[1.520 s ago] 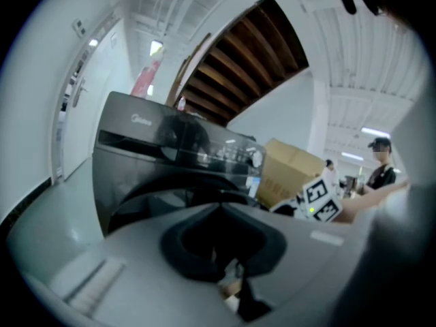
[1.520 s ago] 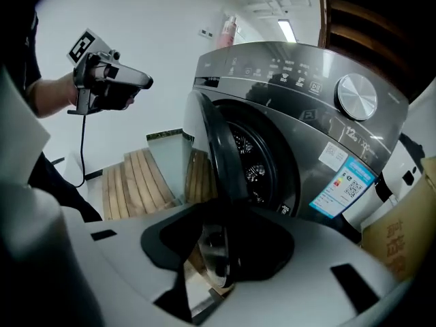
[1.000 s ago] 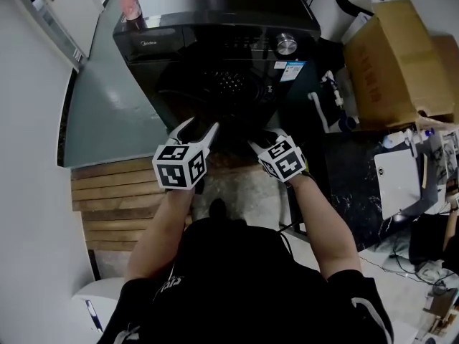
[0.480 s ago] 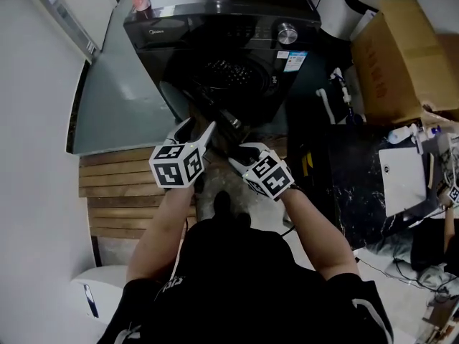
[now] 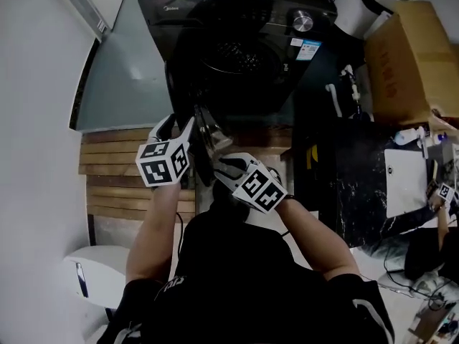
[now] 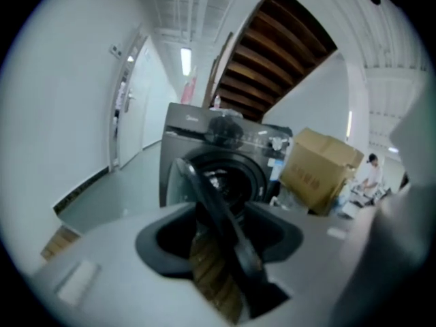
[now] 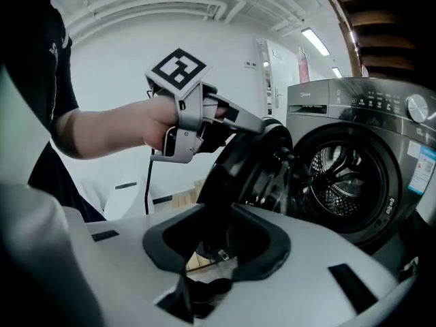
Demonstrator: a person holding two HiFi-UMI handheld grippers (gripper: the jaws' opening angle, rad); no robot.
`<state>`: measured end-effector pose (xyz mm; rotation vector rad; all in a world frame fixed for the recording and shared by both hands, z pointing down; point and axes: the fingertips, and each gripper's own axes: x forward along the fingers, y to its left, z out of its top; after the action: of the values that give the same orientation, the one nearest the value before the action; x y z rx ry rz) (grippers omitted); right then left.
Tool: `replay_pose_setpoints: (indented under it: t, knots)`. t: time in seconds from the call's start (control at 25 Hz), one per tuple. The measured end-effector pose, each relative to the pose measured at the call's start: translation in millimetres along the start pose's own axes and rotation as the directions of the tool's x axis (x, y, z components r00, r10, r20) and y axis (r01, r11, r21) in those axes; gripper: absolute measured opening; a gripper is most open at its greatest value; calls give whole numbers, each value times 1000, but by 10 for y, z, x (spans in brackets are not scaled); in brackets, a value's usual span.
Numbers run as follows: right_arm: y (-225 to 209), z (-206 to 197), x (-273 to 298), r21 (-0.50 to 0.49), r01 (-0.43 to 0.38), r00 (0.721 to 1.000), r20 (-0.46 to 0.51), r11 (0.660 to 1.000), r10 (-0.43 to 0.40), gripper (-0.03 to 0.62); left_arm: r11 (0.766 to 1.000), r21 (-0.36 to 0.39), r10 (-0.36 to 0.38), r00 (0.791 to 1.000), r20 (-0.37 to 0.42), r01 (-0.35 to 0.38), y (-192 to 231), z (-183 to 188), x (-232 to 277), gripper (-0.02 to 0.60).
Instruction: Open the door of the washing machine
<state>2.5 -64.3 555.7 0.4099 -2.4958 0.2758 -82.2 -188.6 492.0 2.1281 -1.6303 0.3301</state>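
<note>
Left of the dark grey front-loading washing machine (image 5: 237, 13), before its left corner, lies a strip of pale wooden slatted floor (image 5: 115, 174). At the slats' right end, just in front of the machine, the left tool (image 5: 177, 126) points toward it with its jaws spread wide. They have just been closing a little, and the rim of the machine's round dark door (image 7: 238, 172) passes between them. Floor shows beside the rim, so the jaws straddle it without pressing. The door is hinged at the left of the machine's opening and stands swung well out from the front. Just right of it, before the machine's middle, the right tool (image 5: 221, 163) pinches the door's free edge, and its jaws have just been closing further. Behind the door the perforated steel drum (image 7: 340, 176) is exposed. A round silver knob (image 5: 302, 21) sits at the right of the machine's control panel, and a brown cardboard box (image 5: 412, 59) stands to the machine's right.
</note>
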Motion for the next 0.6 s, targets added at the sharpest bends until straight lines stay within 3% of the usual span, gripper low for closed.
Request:
replay_pose_setpoints:
  t: [0.12,0.6]
  knots:
    - [-63,77,-56,9,2,1000,22,1000,-2,100,998,21,56,998,-14,-56,243,-80,-118,181]
    - [-705,679,136,36,50,995,84,998,-53,72,985,59,161,987,-10,-160,1012,-87,-466,169]
